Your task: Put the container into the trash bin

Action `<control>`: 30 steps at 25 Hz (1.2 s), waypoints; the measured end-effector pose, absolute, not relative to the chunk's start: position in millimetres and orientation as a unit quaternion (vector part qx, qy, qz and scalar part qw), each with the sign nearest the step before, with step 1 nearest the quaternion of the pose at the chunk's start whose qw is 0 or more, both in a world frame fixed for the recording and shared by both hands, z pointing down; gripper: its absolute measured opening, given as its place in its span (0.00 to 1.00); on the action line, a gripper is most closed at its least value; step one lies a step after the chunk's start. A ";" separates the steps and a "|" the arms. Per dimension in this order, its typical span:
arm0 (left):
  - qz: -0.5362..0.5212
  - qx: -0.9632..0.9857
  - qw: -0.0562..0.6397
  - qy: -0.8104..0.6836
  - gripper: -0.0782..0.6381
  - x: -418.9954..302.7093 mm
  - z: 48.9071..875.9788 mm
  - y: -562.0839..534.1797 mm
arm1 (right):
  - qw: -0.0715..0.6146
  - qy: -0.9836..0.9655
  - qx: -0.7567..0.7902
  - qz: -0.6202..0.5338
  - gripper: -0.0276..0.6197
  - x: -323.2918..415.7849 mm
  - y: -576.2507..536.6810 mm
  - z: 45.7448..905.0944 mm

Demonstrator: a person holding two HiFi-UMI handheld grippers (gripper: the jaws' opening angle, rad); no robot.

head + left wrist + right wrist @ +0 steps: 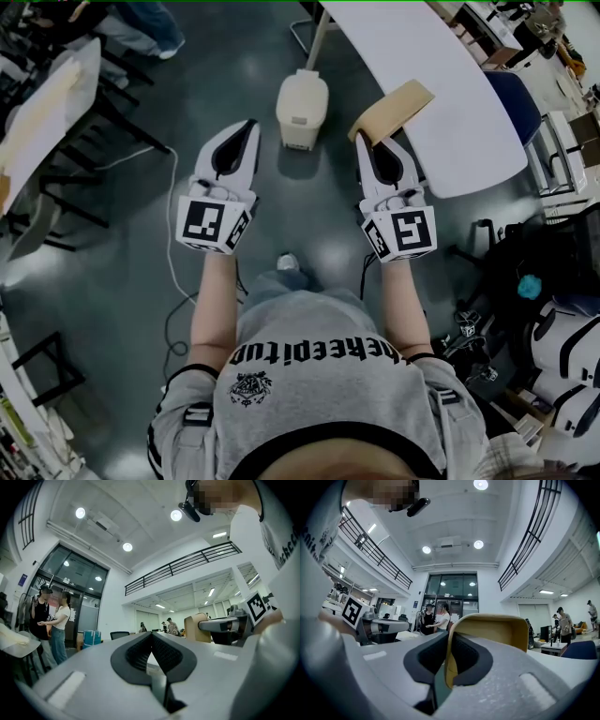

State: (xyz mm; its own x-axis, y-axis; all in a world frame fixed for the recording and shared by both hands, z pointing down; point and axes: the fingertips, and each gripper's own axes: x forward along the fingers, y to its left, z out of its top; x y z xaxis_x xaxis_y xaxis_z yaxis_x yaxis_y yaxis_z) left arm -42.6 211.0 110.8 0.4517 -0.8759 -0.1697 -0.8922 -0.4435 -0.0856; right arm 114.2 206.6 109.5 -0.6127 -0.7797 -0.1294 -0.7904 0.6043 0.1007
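Head view, looking steeply down: open dark grey floor (pixel 122 281) runs ahead of you to one cream lidded plastic trash bin (pixel 302 110), which stands on the floor between the lines of your two grippers. One white round-ended tabletop (pixel 450 112) reaches in from the upper right, its curved edge just beside the right gripper (pixel 367 142). Black chair frames (pixel 103 141) crowd the far left, and one thin cable (pixel 171 216) trails over the floor beside the left gripper (pixel 247 129).

Both your forearms stretch straight forward, side by side and apart, with the grippers pointing roughly level and away from your body.

One tan rounded-corner container (pixel 394 108) sits tilted at the right gripper's tip, over the tabletop's edge and to the right of the bin. In the right gripper view, the fingers (pixel 468 658) are clenched on the container's thin wall. In the left gripper view, the fingers (pixel 136 653) are pressed together with nothing between them.
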 end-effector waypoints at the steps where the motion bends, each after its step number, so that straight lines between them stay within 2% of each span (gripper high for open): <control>1: 0.050 -0.849 0.080 0.520 0.12 -45.1 110.7 207.3 | 0.036 0.894 -0.439 0.075 0.07 111.1 203.2 108.9; 17: 0.039 -0.861 0.053 0.504 0.12 -57.8 124.2 158.8 | 0.024 0.894 -0.445 0.054 0.07 94.7 157.3 128.4; 30: 0.049 -0.846 0.061 0.527 0.13 -66.7 115.4 63.1 | 0.027 0.904 -0.424 0.057 0.07 88.7 52.1 122.0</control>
